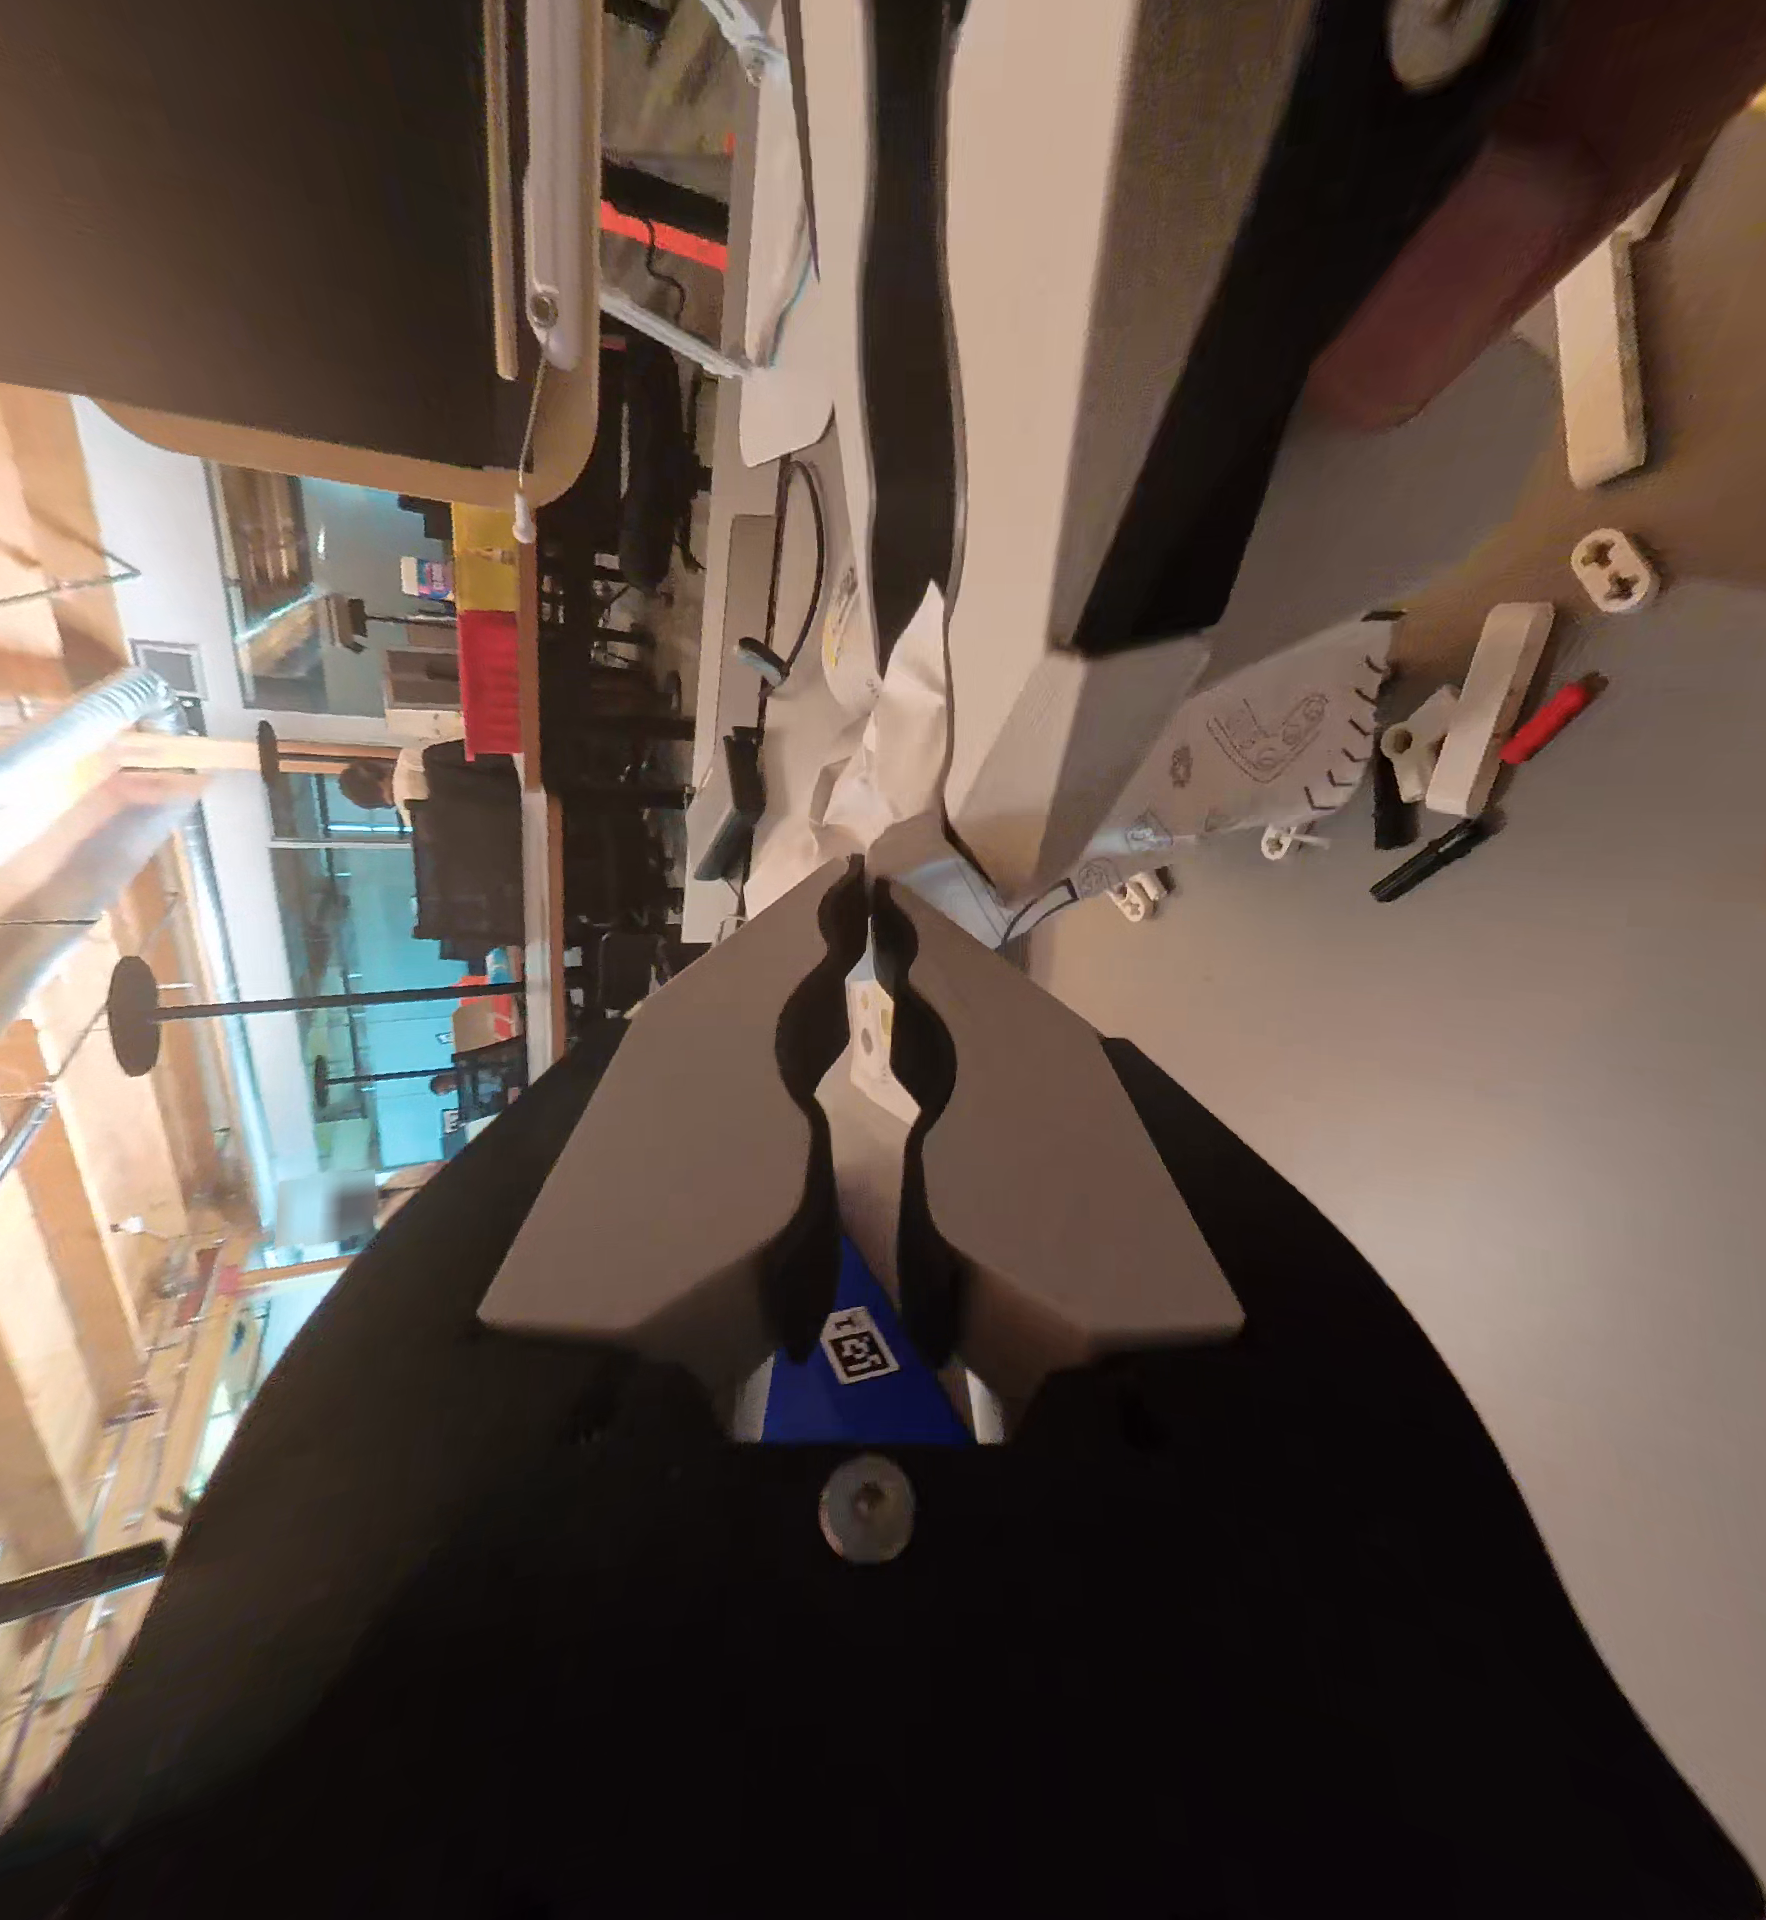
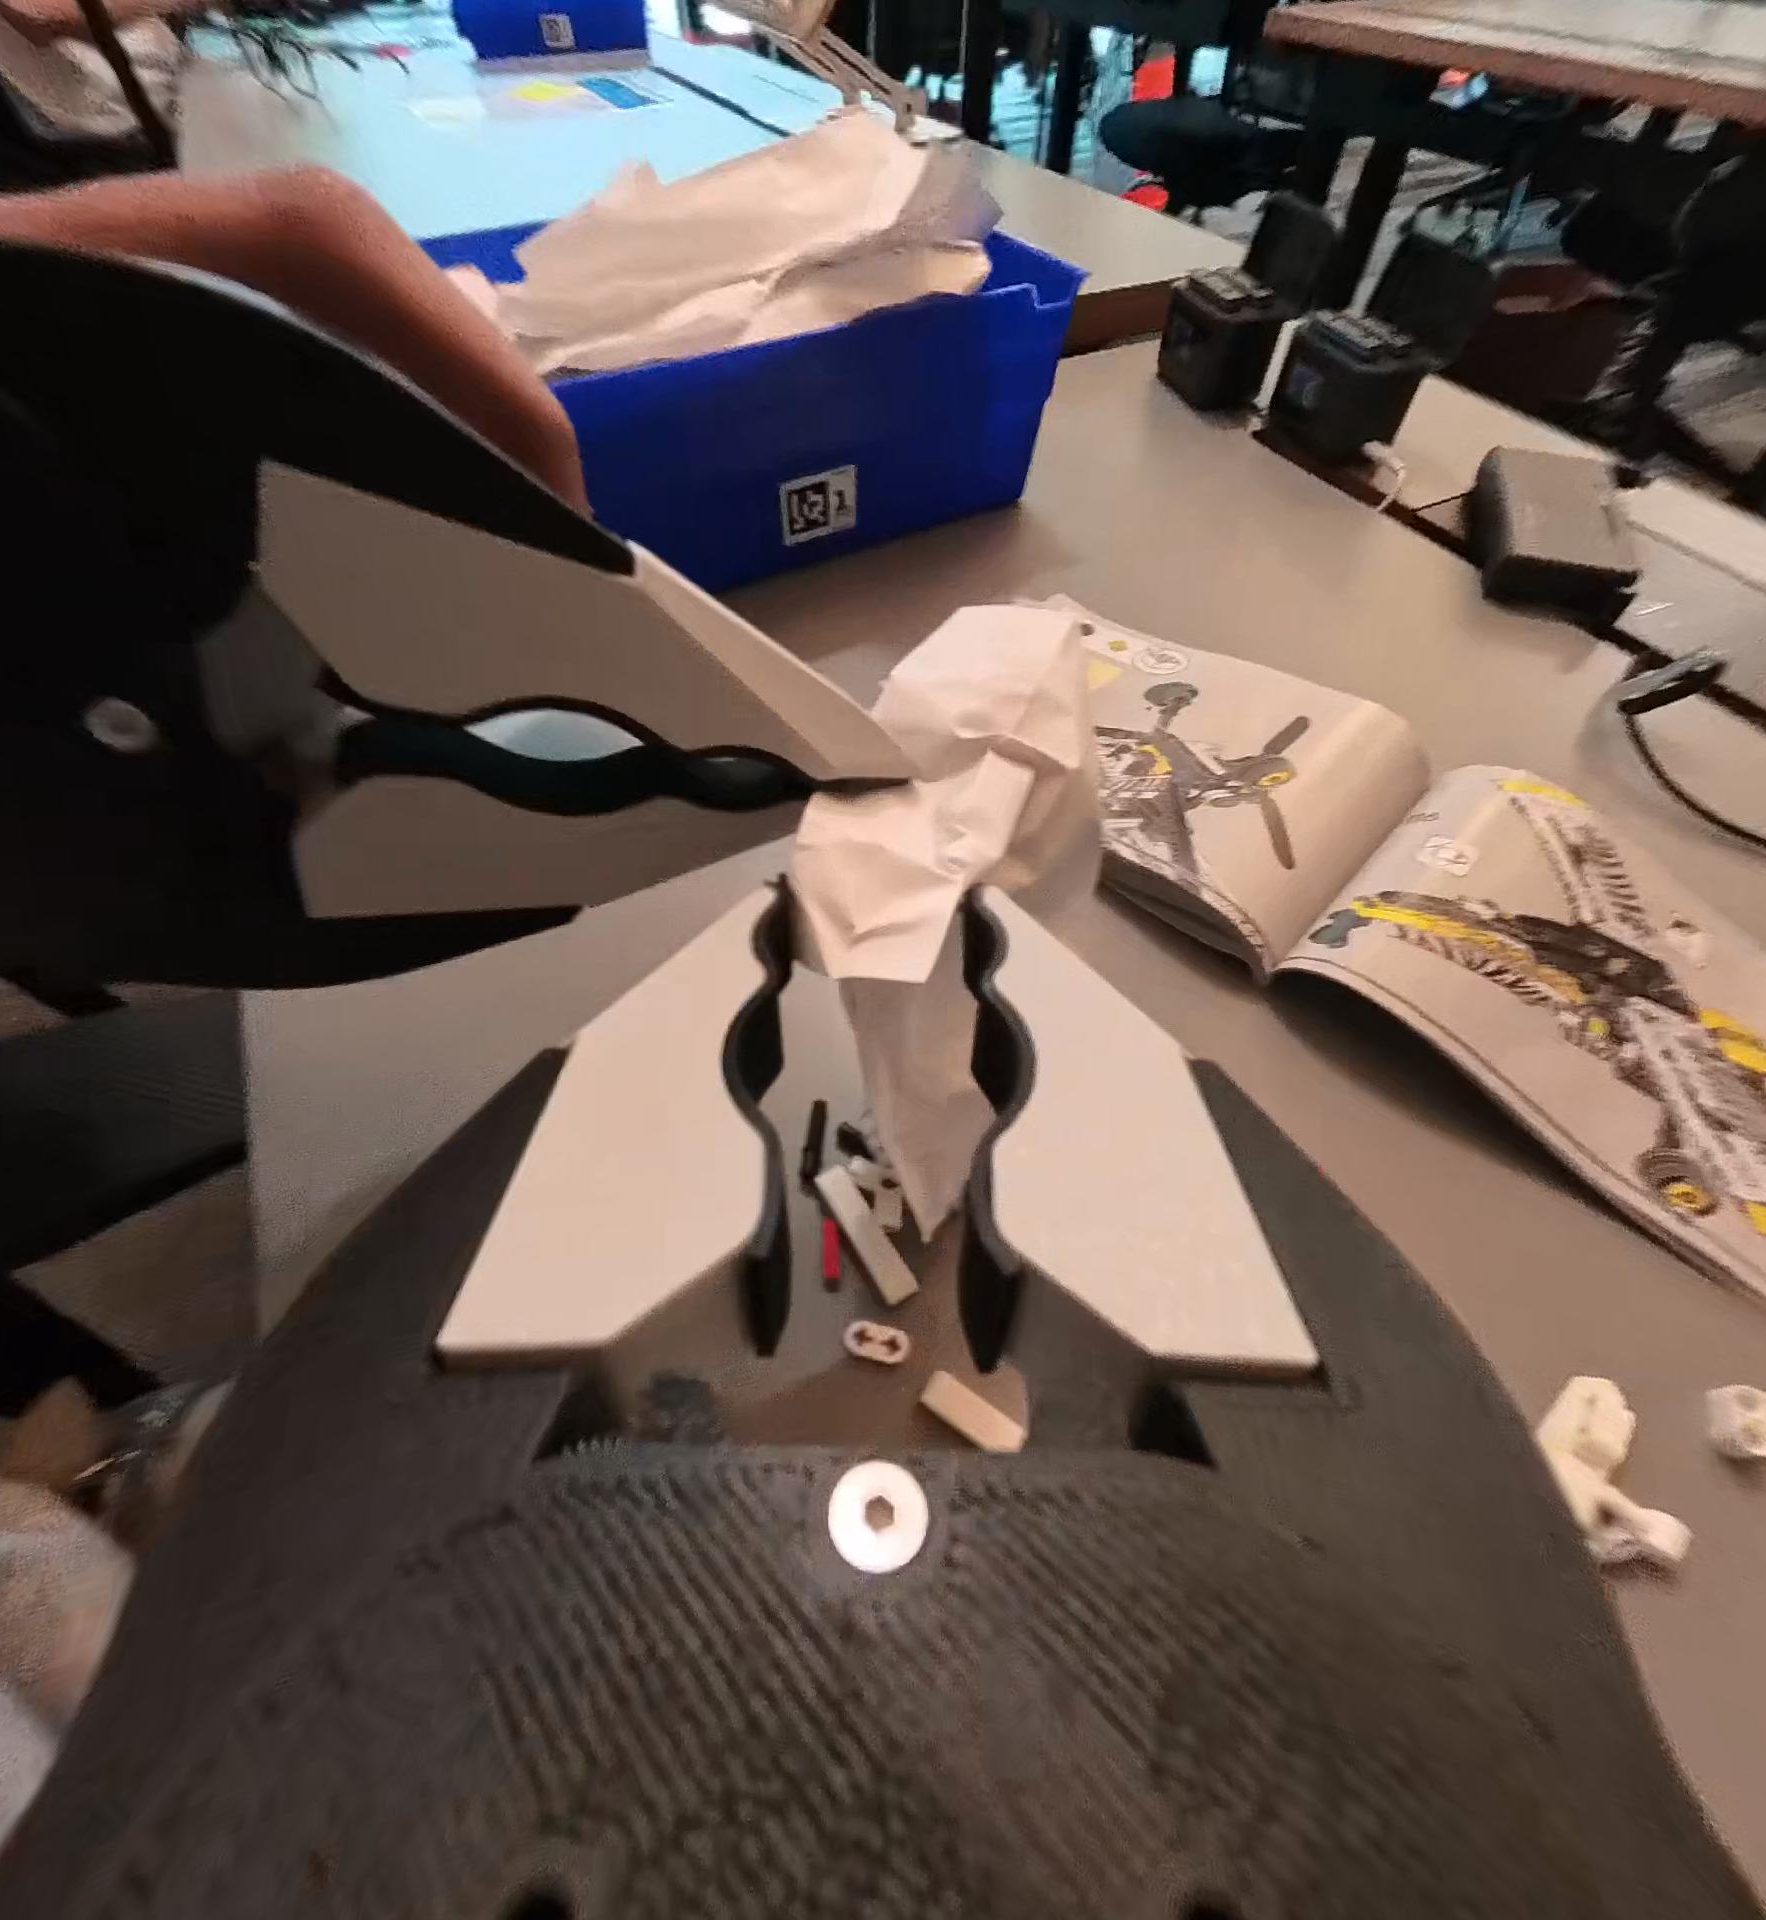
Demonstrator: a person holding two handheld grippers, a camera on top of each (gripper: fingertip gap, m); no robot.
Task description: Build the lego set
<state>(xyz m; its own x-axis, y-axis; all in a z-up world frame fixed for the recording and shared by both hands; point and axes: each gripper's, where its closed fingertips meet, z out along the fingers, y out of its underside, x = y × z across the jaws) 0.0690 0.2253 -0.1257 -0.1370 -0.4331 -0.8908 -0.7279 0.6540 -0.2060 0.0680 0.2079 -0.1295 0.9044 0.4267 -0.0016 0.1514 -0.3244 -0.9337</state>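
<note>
Paper bag (image 2: 946,790) hangs crumpled, pinched at its top by the left gripper (image 2: 858,784), jaws clamped on it. Below, the right gripper (image 2: 874,935) gapes around the bag's tail. Lego pieces (image 2: 863,1236) lie between those jaws; shake gently, keep spill central.

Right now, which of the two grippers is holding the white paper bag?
The left gripper, entering sideways, pinches the paper bag at its crumpled top; the right gripper stands open around it.
</note>
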